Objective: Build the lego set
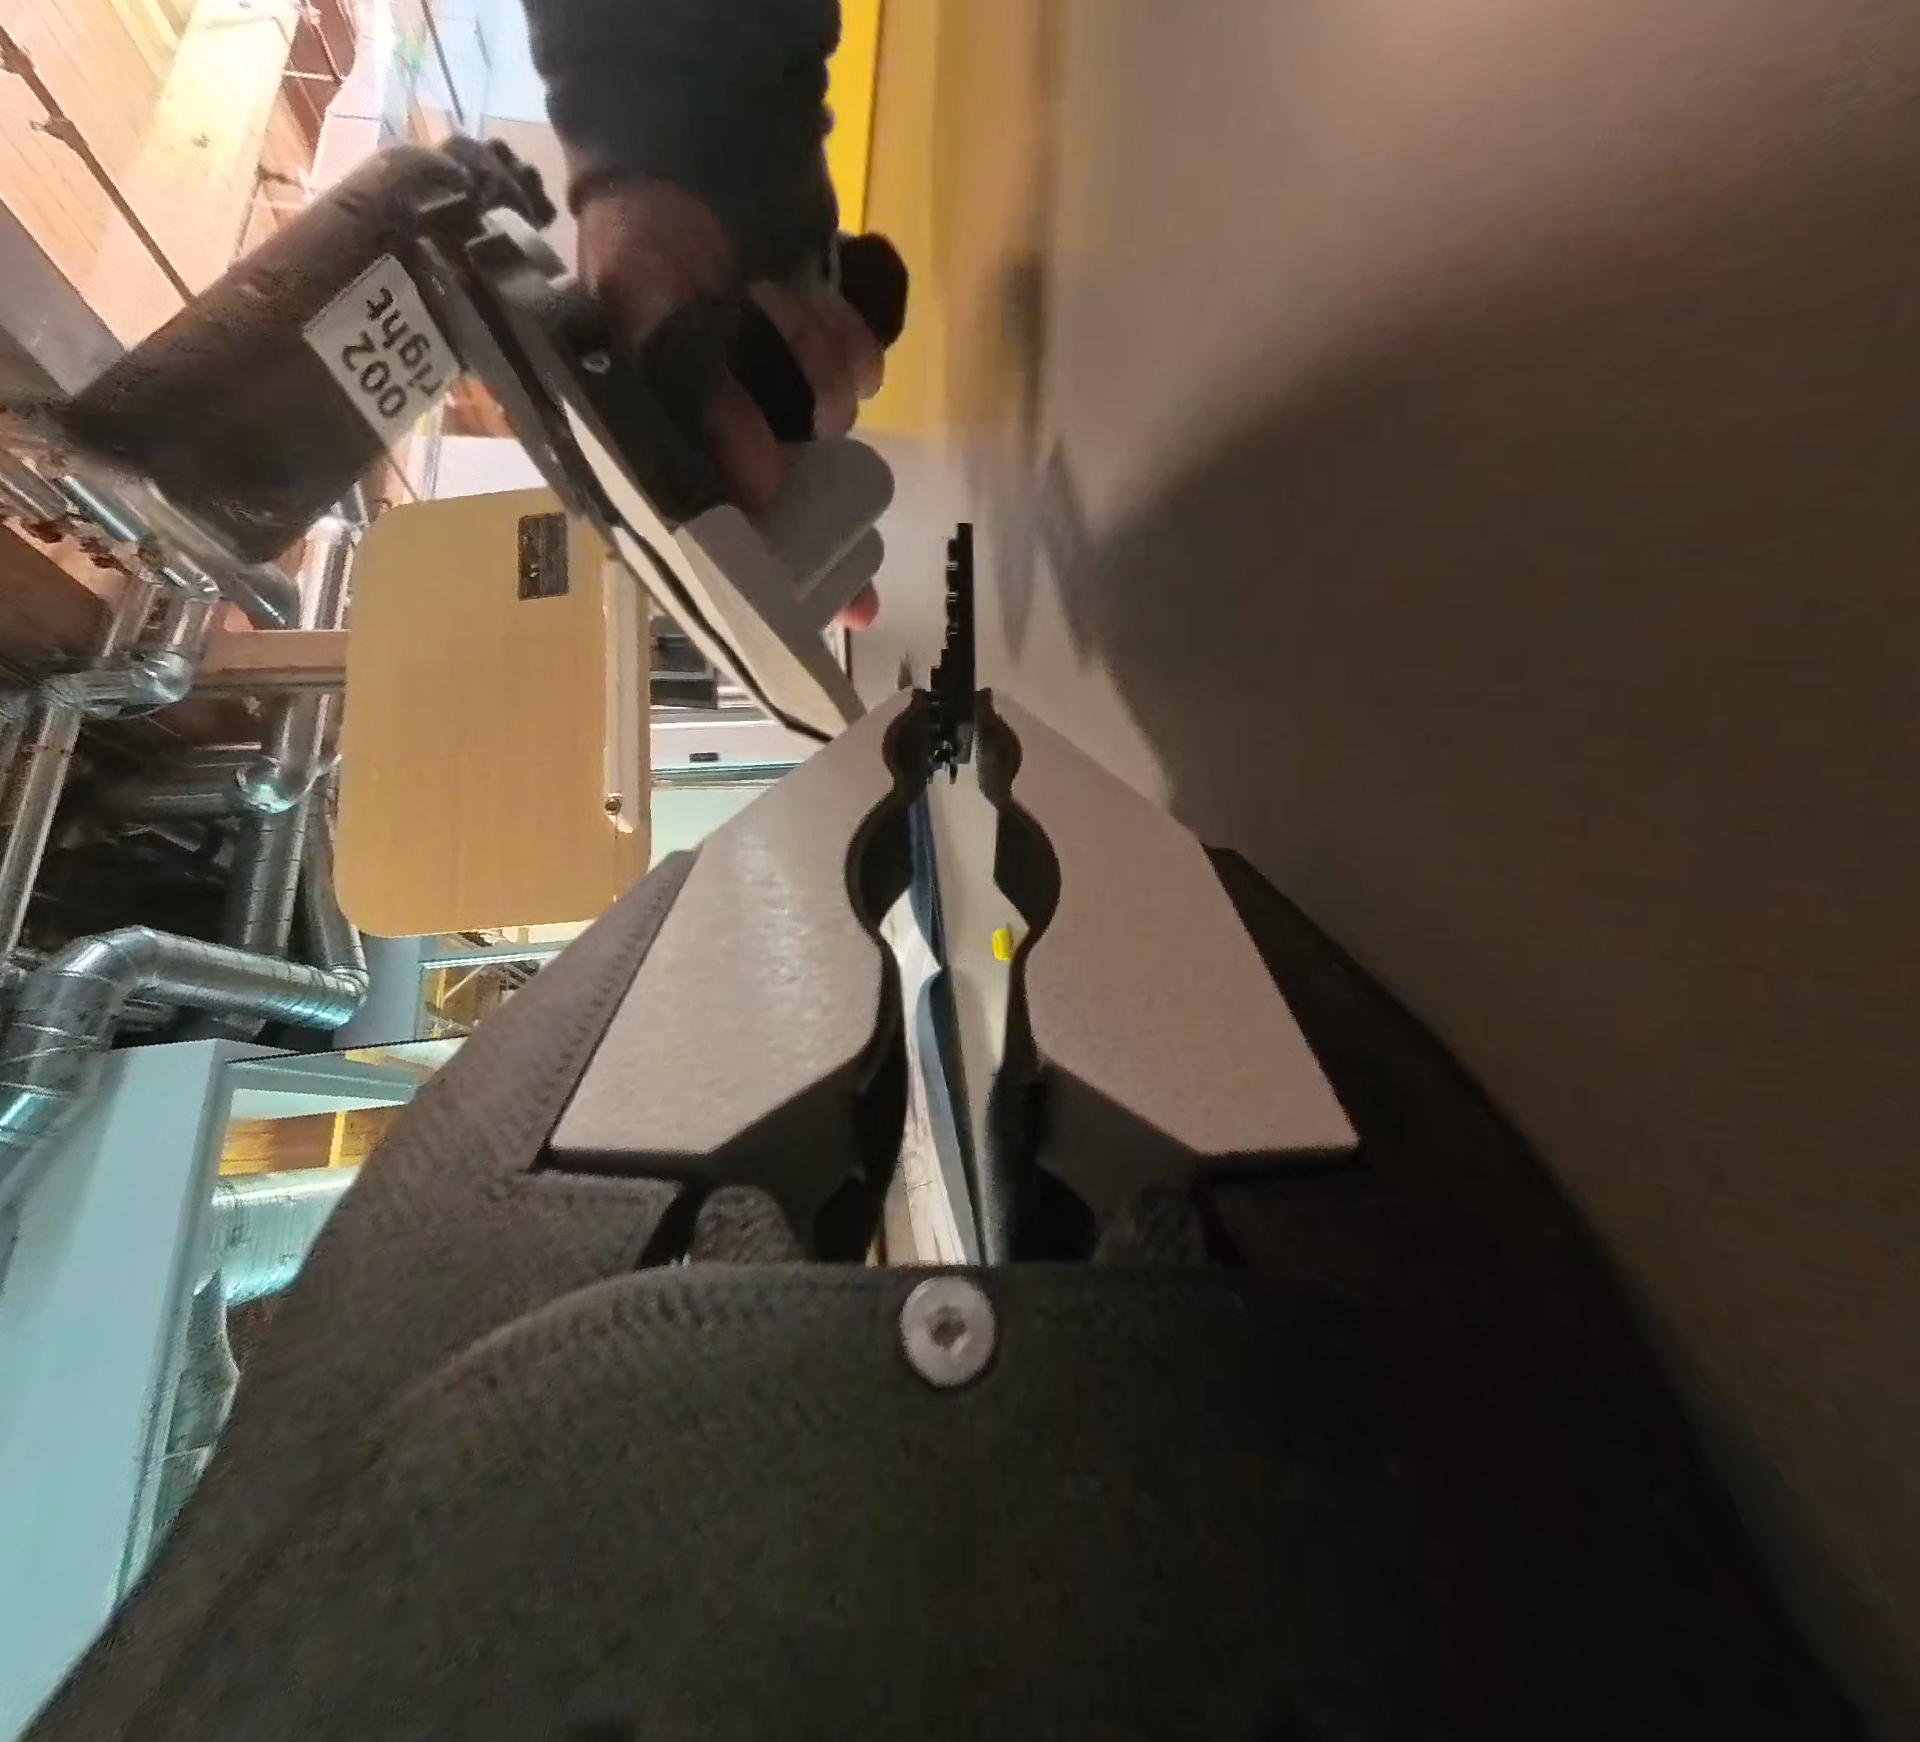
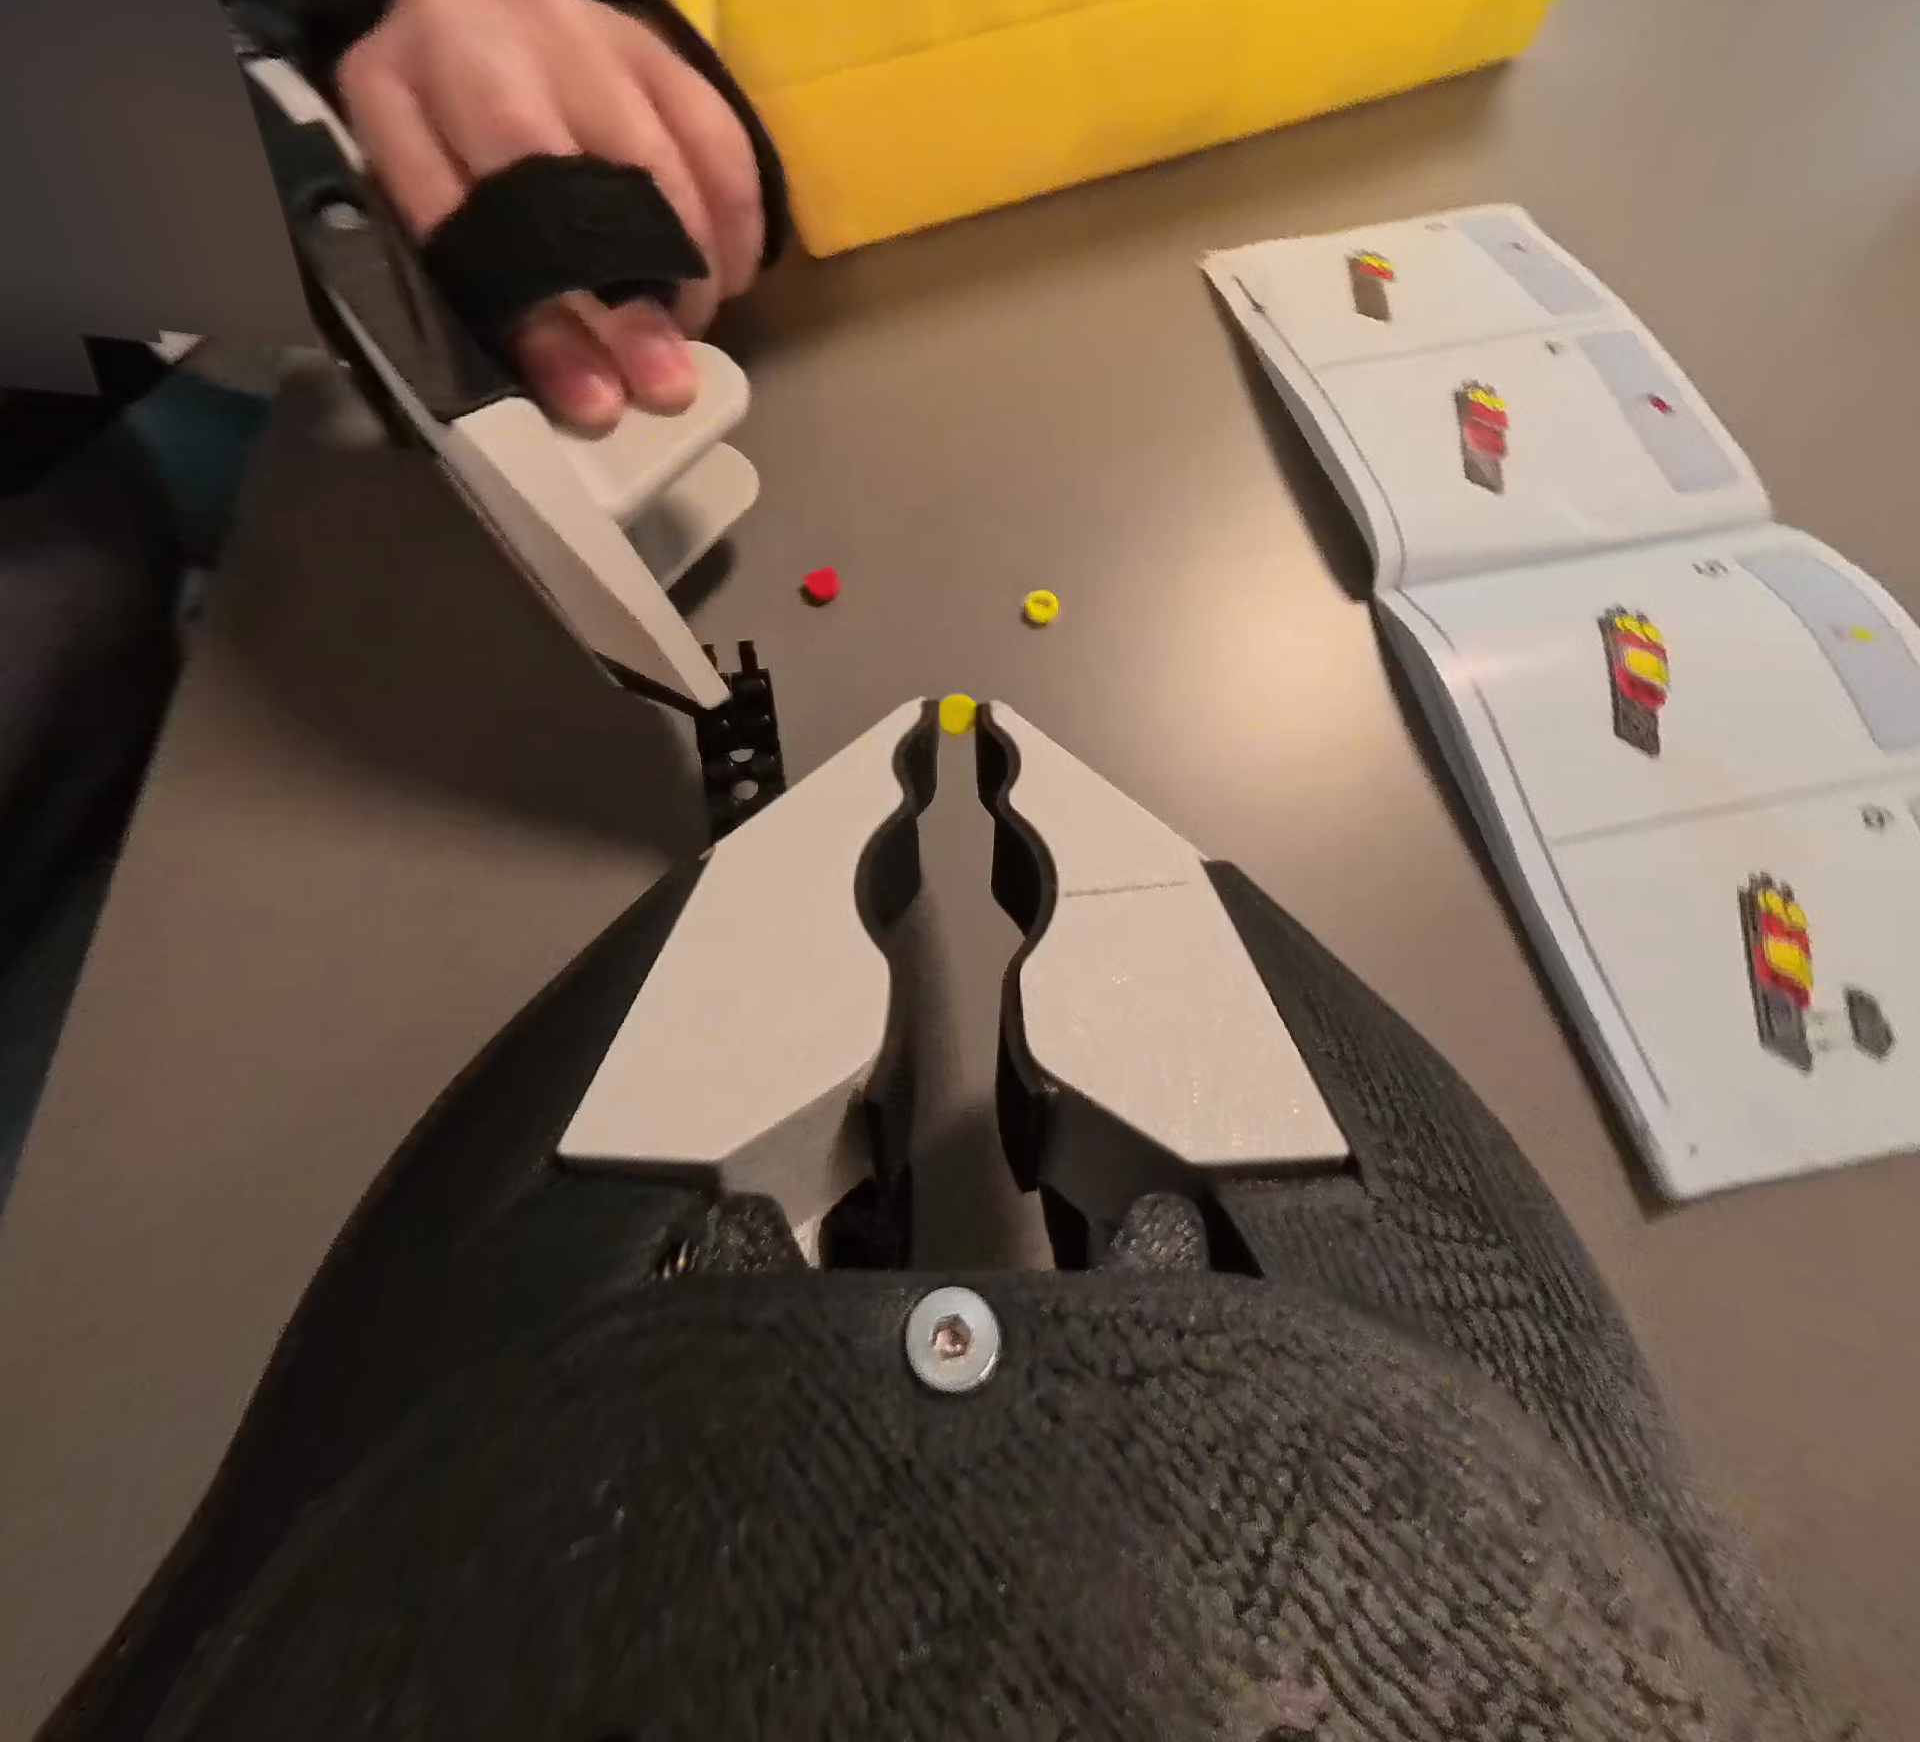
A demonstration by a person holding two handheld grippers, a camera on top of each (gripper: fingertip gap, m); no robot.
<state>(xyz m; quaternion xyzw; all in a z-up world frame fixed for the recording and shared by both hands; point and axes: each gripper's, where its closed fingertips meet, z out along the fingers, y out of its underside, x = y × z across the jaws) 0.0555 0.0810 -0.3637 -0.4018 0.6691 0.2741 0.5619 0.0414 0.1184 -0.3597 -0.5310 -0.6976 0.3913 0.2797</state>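
Observation:
My left gripper [image 1: 951,710] is shut on a black lego plate [image 1: 961,612], seen edge-on and sticking out past the fingertips. In the right wrist view the left gripper [image 2: 717,690] holds this black plate [image 2: 746,742] upright on its edge on the grey table [image 2: 520,861]. My right gripper [image 2: 957,705] is shut on a small round yellow piece [image 2: 957,716], just right of the plate. The right gripper [image 1: 842,710] also shows in the left wrist view, its tip close to the plate.
A red piece [image 2: 820,586] and a yellow ring piece [image 2: 1041,605] lie on the table beyond the grippers. An open instruction booklet [image 2: 1558,653] lies to the right. A yellow bin [image 2: 1091,9] stands at the back. Across from one pair of fingers to the other is roughly 4 cm.

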